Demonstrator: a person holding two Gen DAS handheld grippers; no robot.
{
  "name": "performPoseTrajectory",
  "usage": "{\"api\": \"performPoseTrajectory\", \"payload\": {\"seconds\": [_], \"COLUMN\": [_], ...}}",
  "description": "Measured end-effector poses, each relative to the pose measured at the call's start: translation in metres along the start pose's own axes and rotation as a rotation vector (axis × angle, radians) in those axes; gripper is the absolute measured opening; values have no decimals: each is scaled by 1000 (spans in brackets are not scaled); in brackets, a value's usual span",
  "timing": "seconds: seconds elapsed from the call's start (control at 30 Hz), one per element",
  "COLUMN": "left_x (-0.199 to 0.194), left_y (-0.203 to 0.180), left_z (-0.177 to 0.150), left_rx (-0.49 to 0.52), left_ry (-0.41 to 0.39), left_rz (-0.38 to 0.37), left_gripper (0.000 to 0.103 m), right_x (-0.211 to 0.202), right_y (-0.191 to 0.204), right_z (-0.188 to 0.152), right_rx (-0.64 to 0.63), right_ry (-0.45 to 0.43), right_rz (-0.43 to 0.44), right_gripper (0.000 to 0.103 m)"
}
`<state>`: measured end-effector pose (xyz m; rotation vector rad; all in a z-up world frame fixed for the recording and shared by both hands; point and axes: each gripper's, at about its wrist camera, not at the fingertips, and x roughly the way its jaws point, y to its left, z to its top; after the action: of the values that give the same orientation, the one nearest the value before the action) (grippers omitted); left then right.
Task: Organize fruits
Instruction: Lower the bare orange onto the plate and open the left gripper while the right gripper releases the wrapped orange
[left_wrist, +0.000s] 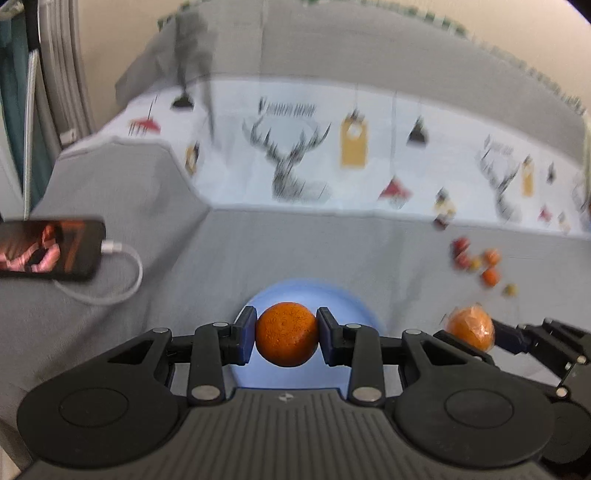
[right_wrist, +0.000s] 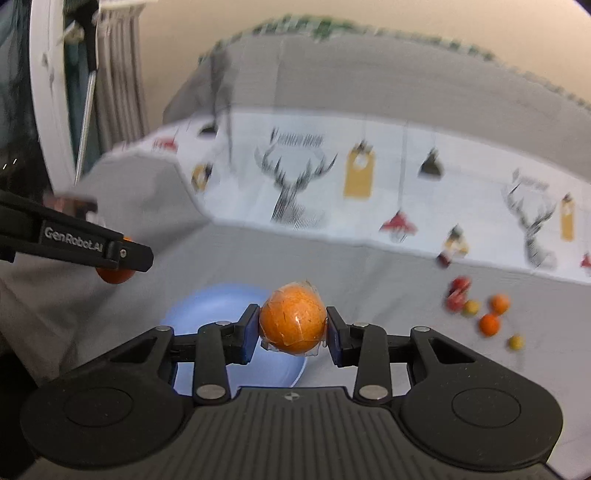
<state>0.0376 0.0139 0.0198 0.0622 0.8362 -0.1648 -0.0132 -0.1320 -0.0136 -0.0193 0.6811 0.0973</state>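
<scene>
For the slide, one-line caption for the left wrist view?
Left gripper holds a bare orange above the blue bowl; right gripper carries a plastic-wrapped orange alongside.

The left gripper (left_wrist: 286, 334) clamps an orange (left_wrist: 286, 334) above a blue bowl (left_wrist: 354, 299). At right, the right gripper (left_wrist: 480, 332) holds a wrapped orange (left_wrist: 471, 326).

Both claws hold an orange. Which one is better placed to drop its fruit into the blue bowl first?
Probably the left claw: its orange hangs centred over the blue bowl. The right claw holds its wrapped orange nearer the bowl's right rim.
</scene>
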Motion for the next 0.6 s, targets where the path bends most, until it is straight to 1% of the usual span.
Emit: {"api": "performPoseTrajectory", "payload": {"seconds": [0.1, 0.13, 0.23, 0.33, 0.53, 0.57, 0.6], "left_x": [34, 48, 83, 108, 138, 141, 141], "left_y": [4, 5, 13, 17, 20, 19, 21], "left_z": [-16, -21, -31, -36, -35, -33, -30], "left_rx": [32, 39, 30, 30, 35, 33, 26], "left_ry": [54, 86, 160, 178, 204, 202, 192], "left_rz": [45, 61, 67, 53, 43, 34, 12], "left_gripper": [39, 39, 39, 39, 39, 44, 69], "right_x": [31, 40, 64, 83, 116, 120, 123], "right_y": [7, 9, 17, 22, 20, 20, 19], "right_z": [-14, -18, -27, -31, -32, -31, -29], "right_rx": [-12, -13, -21, -47, -95, -99, -100], "right_ry": [76, 97, 150, 175, 223, 228, 225], "right_rz": [24, 30, 48, 57, 66, 73, 80], "right_gripper": [39, 39, 39, 39, 39, 40, 46]}}
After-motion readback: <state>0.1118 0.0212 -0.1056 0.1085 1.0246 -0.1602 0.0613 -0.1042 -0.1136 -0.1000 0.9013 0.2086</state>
